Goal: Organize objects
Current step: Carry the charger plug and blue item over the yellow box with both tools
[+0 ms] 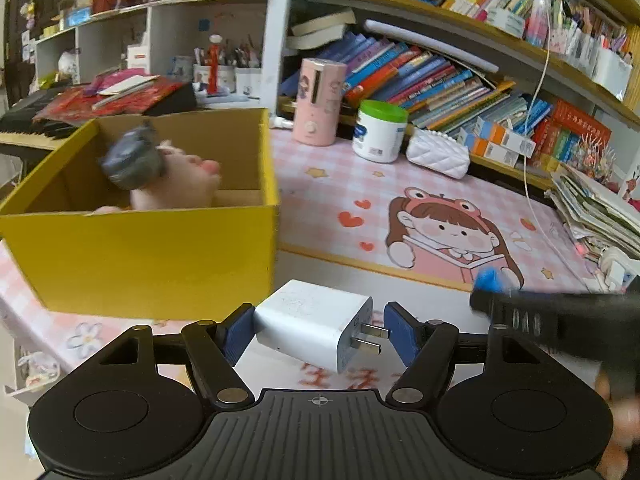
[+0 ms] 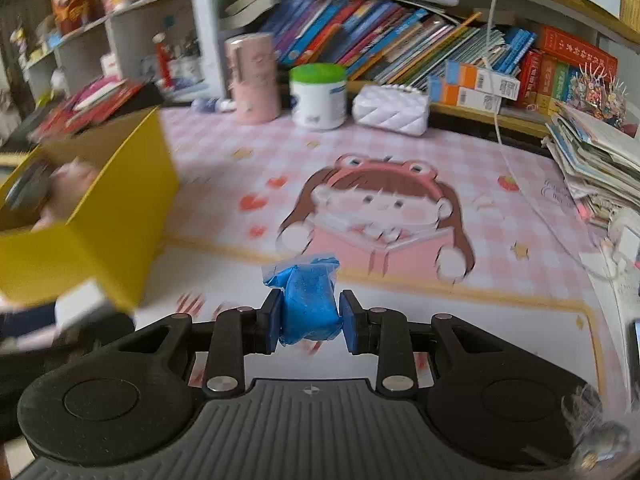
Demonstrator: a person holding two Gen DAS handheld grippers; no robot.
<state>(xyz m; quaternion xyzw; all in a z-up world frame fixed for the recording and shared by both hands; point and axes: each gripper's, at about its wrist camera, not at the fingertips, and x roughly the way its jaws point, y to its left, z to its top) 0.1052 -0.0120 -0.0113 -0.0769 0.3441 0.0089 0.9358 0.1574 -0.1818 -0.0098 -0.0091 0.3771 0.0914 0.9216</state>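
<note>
My left gripper [image 1: 318,330] is shut on a white plug charger [image 1: 316,322], held sideways with its two prongs against the right pad, just right of the yellow box [image 1: 140,256]. The box holds a pink plush toy [image 1: 180,180] and a grey round object [image 1: 132,158]. My right gripper [image 2: 308,318] is shut on a blue wrapped candy [image 2: 306,304] above the desk mat's front edge. The right gripper also shows blurred in the left wrist view [image 1: 492,288]. The yellow box shows at the left in the right wrist view [image 2: 116,216].
A pink cartoon desk mat [image 1: 440,200] covers the desk. At the back stand a pink cylinder [image 1: 318,102], a white jar with a green lid [image 1: 380,130] and a white quilted purse [image 1: 438,154]. Bookshelves [image 1: 440,76] run behind; a paper stack [image 1: 596,208] lies at right.
</note>
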